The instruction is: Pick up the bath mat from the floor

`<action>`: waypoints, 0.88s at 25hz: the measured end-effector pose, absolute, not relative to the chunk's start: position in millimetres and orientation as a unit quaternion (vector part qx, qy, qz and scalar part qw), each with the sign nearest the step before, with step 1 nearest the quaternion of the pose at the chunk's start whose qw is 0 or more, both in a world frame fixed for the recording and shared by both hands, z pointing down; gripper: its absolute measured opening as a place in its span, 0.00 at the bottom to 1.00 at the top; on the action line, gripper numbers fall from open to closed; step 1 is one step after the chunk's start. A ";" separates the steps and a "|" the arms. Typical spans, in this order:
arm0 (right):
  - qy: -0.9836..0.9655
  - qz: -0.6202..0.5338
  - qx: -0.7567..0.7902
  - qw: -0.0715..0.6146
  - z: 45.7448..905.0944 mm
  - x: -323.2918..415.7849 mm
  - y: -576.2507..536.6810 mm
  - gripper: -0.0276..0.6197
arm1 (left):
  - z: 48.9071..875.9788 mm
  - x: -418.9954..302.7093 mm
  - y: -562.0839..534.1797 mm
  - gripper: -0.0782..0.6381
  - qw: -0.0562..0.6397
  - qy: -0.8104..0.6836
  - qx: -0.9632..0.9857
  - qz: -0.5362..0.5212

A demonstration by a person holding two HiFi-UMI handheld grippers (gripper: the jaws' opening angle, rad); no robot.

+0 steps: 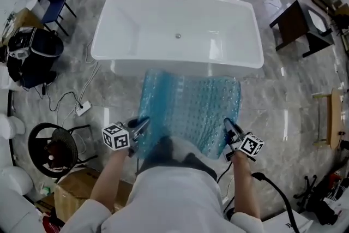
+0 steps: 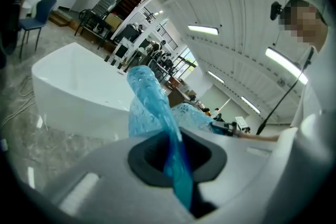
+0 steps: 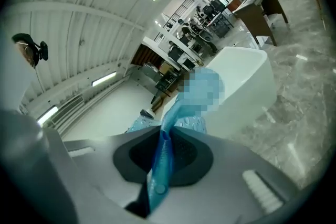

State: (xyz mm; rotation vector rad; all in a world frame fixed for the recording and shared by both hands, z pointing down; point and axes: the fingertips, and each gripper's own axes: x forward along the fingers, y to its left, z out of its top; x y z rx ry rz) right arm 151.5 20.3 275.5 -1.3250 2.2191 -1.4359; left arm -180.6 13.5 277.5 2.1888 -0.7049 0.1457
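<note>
At the far left of the head view, a black fan (image 1: 52, 150) is seen on the marble floor (image 1: 283, 90), with a cardboard box (image 1: 76, 188) just beside it. Next comes the left gripper (image 1: 140, 125), held in the person's left hand. In the left gripper view its fingers (image 2: 94, 176) are seen closed tight on the left near corner of the blue bath mat (image 1: 188, 109), and a thin fold of the mat (image 2: 149, 97) runs up between the dark pads.

The mat is held up between the two grippers, spread out with its bubbled surface in view. It reaches away from the person toward the front wall of the white bathtub (image 1: 177, 30). Whether its far edge touches the floor cannot be told.

To the right, the right gripper (image 1: 229, 127) is clamped on the other near corner. In the right gripper view its fingers (image 3: 247, 176) are pressed together on a narrow pinch of the mat (image 3: 168, 123).

Farther right, a dark side table (image 1: 299, 27) and a wooden stool (image 1: 330, 120) stand well apart from the tub.
</note>
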 end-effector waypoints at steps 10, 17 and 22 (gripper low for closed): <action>0.793 -0.465 -0.380 0.103 222.4 218.0 151.4 0.08 | 227.9 -111.0 159.9 0.14 0.404 -0.338 0.850 -0.009; 0.813 -0.448 -0.351 0.122 188.9 260.1 225.4 0.09 | 195.5 -89.6 259.0 0.15 0.393 -0.365 0.842 -0.059; 0.825 -0.443 -0.326 0.128 161.7 258.4 264.0 0.09 | 172.8 -83.6 303.3 0.15 0.383 -0.363 0.847 -0.070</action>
